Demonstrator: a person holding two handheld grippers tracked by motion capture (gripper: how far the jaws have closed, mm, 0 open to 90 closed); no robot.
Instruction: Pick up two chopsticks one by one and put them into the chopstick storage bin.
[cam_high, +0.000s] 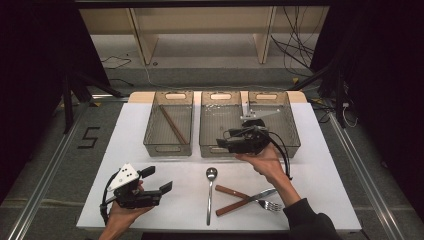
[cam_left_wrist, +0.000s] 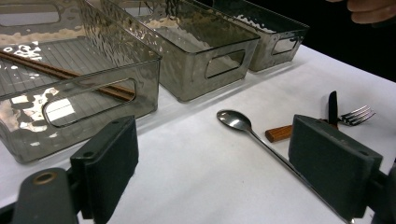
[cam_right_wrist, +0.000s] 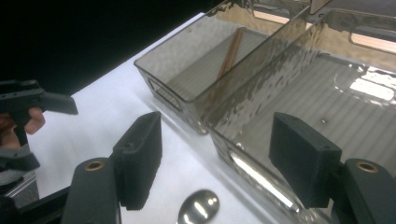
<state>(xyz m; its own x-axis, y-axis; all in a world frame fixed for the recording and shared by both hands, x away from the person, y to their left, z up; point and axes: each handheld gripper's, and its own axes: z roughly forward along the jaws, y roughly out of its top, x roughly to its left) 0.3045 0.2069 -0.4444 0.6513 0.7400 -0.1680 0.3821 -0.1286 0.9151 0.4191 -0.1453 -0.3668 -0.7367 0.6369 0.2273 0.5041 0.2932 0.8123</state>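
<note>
The right claw (cam_high: 222, 143) hangs with its jaws wide and nothing between them over the near rim of the middle bin (cam_high: 220, 125), just above the spoon (cam_high: 210, 192) that lies bowl-up on the bench (cam_high: 165, 170). The left claw (cam_high: 157, 180) rests low at the bench's near left corner, jaws likewise wide and empty. Right of the spoon a wooden-handled knife (cam_high: 240, 199) crosses a fork (cam_high: 262, 204). Three smoky clear bins stand side by side along the far edge; the left bin (cam_high: 169, 122) holds brown chopsticks (cam_high: 172, 125). The bench top is plain white. Around it lies grey floor with a metal rail (cam_high: 40, 185) and a taped figure (cam_high: 89, 137), pale wooden shelving (cam_high: 200, 30) behind, loose cables (cam_high: 295, 45), and dark curtains on both sides.
</note>
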